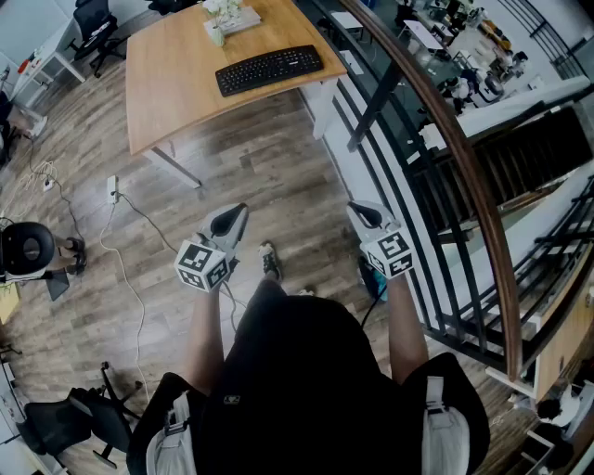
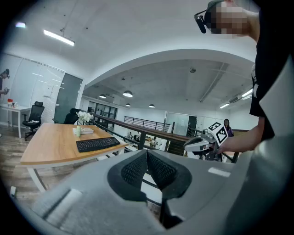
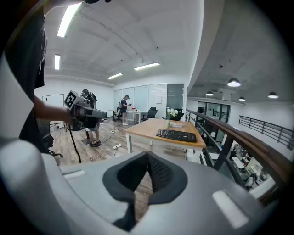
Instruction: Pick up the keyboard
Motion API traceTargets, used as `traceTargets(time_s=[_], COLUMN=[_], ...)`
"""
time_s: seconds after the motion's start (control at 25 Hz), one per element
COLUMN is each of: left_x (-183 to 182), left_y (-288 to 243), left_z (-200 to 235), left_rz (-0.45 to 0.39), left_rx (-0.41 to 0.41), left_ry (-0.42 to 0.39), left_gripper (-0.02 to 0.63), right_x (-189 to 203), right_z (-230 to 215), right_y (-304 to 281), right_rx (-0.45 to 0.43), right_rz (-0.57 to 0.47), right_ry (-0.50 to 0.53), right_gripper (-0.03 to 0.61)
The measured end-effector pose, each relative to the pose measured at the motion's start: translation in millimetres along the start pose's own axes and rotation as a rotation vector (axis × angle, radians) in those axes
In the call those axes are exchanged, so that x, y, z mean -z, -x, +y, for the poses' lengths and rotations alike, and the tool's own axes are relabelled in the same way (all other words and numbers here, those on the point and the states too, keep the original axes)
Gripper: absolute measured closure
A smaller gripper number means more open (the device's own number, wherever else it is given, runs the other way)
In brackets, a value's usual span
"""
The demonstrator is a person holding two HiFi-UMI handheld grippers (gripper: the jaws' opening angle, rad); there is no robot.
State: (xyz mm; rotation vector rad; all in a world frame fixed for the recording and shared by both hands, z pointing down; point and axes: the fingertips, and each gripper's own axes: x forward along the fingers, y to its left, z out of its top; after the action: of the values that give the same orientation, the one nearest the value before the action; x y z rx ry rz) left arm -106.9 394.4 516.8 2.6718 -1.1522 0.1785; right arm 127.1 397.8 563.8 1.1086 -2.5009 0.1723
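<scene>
Yet to reach and lift the keyboard (image 1: 270, 69), untouched on the far desk (image 1: 172, 88), with left tongs (image 1: 237, 215) and right tongs (image 1: 364, 211) closed, empty.

The counter (image 1: 176, 79) runs out past the head view's top edge, which also crops the white flowers (image 1: 221, 14) standing on it. On the keyboard (image 1: 269, 70) the key legends are too small to read. The person's torso (image 1: 316, 390) hides the floor (image 1: 278, 176) beneath both arms. In the right gripper view a distant figure (image 3: 125, 109) is too small to make out
</scene>
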Motion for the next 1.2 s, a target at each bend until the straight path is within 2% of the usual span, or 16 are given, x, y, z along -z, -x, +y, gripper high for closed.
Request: traceTargets(time_s=[0.44, 0.92, 1.2], left_x=[-28, -43, -53], left_y=[-43, -60, -67], left_z=[87, 179, 221], left_rz=[0.009, -0.006, -0.029], left_rx=[0.031, 0.04, 0.04], left_ry=[0.003, 0.033, 0.012], left_gripper=[0.6, 0.6, 0.6], right_x=[-36, -70, -92], right_z=[-33, -52, -64], right_y=[-77, -160, -200], right_rx=[0.021, 0.052, 0.081], right_rz=[0.032, 0.068, 0.026], right_ry=[0.0, 0.022, 0.043], right_gripper=[0.575, 0.574, 0.574])
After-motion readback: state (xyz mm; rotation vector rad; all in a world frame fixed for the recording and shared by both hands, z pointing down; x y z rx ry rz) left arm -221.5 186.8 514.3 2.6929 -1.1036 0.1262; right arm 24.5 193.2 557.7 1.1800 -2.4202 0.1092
